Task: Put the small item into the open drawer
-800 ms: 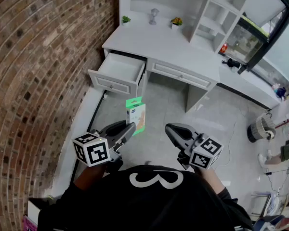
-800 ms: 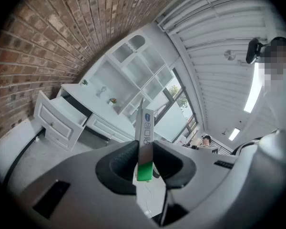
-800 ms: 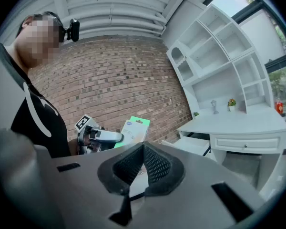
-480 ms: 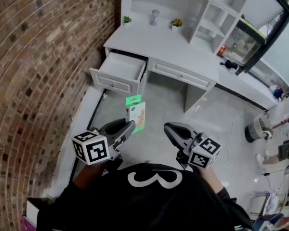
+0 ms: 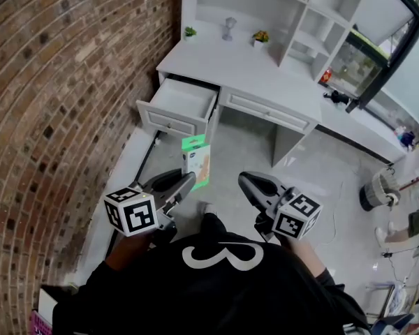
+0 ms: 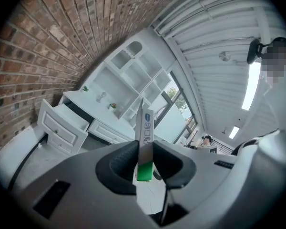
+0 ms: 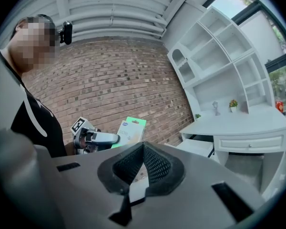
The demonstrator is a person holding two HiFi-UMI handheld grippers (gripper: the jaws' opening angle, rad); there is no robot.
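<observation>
Mid-carry: left gripper (image 5: 187, 182) clamped edge-on around small green-topped box (image 5: 197, 162), well short of open drawer (image 5: 184, 100). Right gripper (image 5: 247, 183) pinched closed, empty. Next, likely: reaching over the drawer front, then releasing inside.

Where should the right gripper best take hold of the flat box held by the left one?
Probably the green top end, from above, pinching the broad faces: the box is thin and upright, and the left gripper holds it lower.
</observation>
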